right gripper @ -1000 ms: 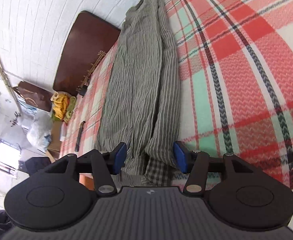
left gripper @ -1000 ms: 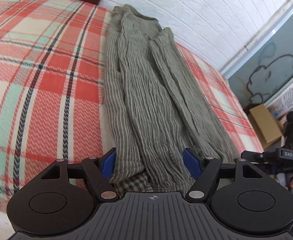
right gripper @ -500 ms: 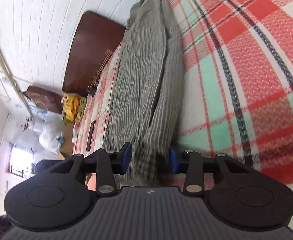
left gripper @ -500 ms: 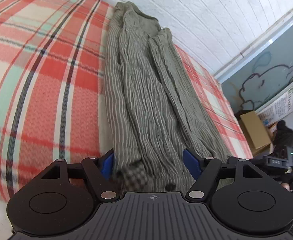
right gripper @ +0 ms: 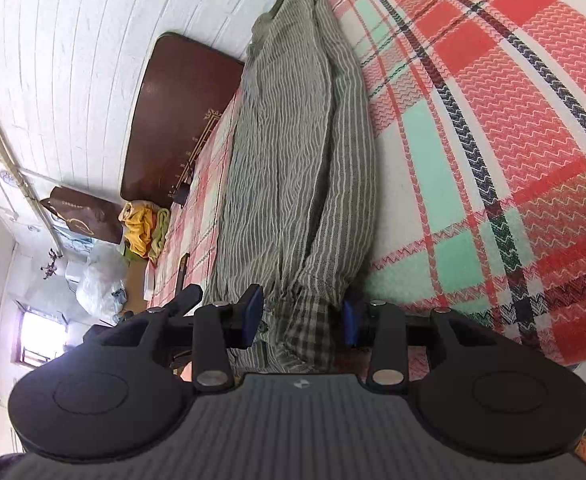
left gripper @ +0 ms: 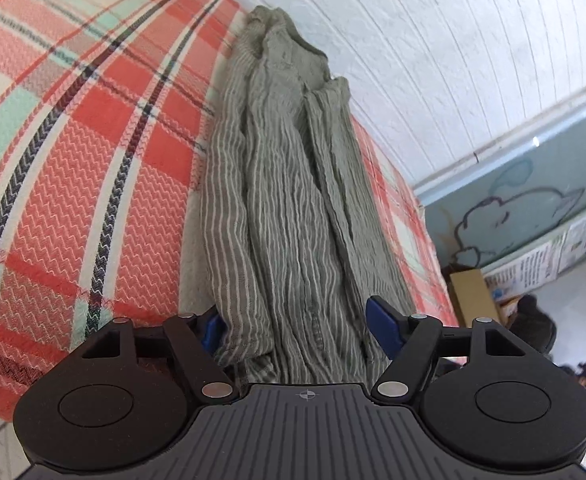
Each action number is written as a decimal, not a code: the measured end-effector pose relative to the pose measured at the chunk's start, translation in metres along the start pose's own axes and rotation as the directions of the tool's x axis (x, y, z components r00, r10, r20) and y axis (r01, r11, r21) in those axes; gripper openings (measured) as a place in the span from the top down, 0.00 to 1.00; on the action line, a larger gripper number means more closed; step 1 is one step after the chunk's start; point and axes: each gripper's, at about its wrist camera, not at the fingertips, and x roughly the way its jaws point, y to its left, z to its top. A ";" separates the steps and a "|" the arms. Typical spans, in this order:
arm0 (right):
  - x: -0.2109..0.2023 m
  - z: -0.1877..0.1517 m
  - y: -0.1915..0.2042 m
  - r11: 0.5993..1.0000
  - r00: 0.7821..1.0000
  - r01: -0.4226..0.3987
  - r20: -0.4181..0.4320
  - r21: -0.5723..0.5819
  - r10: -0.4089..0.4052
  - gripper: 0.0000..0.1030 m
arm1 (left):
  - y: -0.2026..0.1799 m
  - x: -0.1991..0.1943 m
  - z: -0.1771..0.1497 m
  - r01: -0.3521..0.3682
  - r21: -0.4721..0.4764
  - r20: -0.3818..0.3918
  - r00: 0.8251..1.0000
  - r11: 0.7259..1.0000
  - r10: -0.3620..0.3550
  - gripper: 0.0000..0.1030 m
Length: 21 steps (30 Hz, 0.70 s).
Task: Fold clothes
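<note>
Both tongs straddle the near hem of a long grey-green striped crinkled garment (left gripper: 293, 220) running straight away across the plaid blanket (left gripper: 73, 184): left gripper (left gripper: 295, 330) closing, right gripper (right gripper: 303, 320) half-closed, grip unclear.

Matte black left claw (left gripper: 297, 330) with blue pads (left gripper: 383, 326), silver pivot screws. Same build on right claw (right gripper: 299, 318): ribbed grey housing, round black discs, small crosshair mark.
</note>
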 end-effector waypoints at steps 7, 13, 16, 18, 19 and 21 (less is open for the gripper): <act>-0.001 -0.003 -0.003 1.000 0.997 0.030 -0.068 -0.008 -0.031 0.87 | 0.003 -0.003 -0.010 -0.046 -0.018 -0.026 0.999 0.999 0.046 0.90; -0.016 0.012 0.002 0.993 0.992 -0.107 -0.054 0.052 0.110 0.87 | -0.002 -0.015 0.010 0.054 -0.124 -0.026 0.998 0.991 -0.058 0.92; -0.019 0.029 0.009 0.979 0.981 -0.189 -0.028 0.076 0.191 0.87 | -0.008 -0.017 0.025 0.095 -0.149 -0.006 0.995 0.984 -0.097 0.76; -0.017 0.044 0.013 0.969 0.972 -0.234 -0.011 0.085 0.236 0.87 | -0.011 -0.014 0.038 0.114 -0.163 0.020 0.993 0.980 -0.112 0.69; -0.015 0.052 0.016 0.965 0.968 -0.250 -0.004 0.085 0.251 0.87 | -0.012 -0.013 0.044 0.123 -0.174 0.036 0.992 0.977 -0.119 0.69; -0.005 0.070 0.020 0.960 0.964 -0.264 0.011 0.087 0.264 0.87 | -0.011 -0.005 0.060 0.145 -0.208 0.075 0.988 0.967 -0.132 0.69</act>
